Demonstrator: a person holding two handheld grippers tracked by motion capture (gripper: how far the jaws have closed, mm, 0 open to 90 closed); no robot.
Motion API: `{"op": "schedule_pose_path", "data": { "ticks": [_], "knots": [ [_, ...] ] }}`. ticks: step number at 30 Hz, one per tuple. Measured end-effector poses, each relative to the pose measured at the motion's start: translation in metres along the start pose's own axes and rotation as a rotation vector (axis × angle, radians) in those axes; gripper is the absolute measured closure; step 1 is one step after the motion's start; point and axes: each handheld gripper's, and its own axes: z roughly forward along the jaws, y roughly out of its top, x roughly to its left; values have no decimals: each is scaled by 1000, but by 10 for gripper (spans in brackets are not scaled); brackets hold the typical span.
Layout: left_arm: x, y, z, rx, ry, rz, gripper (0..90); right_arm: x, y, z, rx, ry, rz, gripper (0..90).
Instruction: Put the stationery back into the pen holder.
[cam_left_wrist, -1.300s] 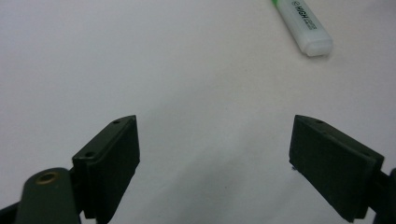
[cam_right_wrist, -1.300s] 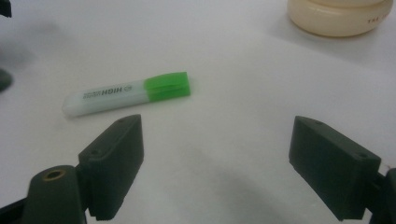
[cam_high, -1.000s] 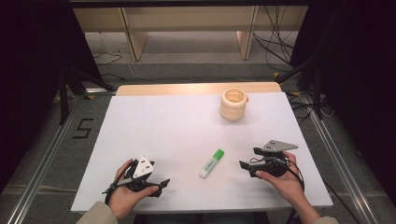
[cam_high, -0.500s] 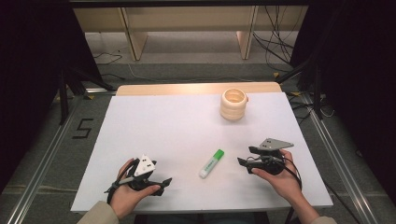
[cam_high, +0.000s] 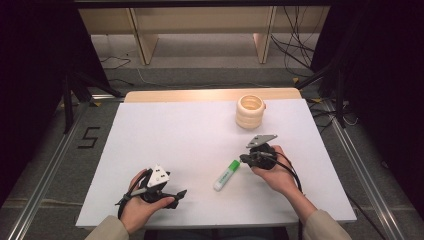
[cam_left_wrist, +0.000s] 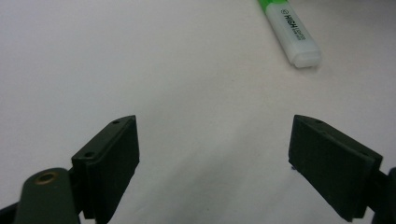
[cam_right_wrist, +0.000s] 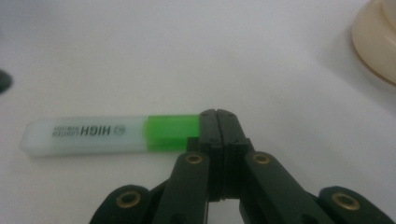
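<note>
Down at the near edge of the worktop (cam_high: 150, 125), toward its near left corner, the left gripper (cam_high: 172, 196) rests in the person's left hand (cam_high: 140, 207), jaws spread wide with nothing between them. In the left gripper view the two black jaws stand well apart over bare white surface, and the clear end of the highlighter (cam_left_wrist: 290, 30) lies farther off, up toward the right.

A little farther in, just right of the middle, there's the highlighter (cam_high: 226, 175) lying flat on the white sheet, clear body toward the near edge, green cap angled away toward the far right corner. The right gripper (cam_high: 244, 159), held in the right hand (cam_high: 277, 175), has its tips right at that green cap. Its jaws have just been closing and now they're clenched tight against each other. The right gripper view shows them pressed together with the green cap (cam_right_wrist: 172, 132) lying just beside the tips, against the left jaw, not between them. So nothing is grasped.

Farther back, toward the far right corner, a cream ribbed pot (cam_high: 250, 111) stands upright, well apart from both grippers.
</note>
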Motion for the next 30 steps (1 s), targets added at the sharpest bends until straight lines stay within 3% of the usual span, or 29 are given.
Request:
{"op": "schedule_pose_path", "data": {
  "ticks": [5, 13, 30],
  "knots": [
    [1, -1, 0, 0, -4, -3, 160, 1, 21, 25, 42, 22, -11, 900],
    [1, -1, 2, 2, -3, -10, 160, 0, 28, 46, 111, 16, -30, 900],
    [2, -1, 2, 1, -2, -10, 160, -2, 25, 49, 154, 34, 3, 900]
  ]
}}
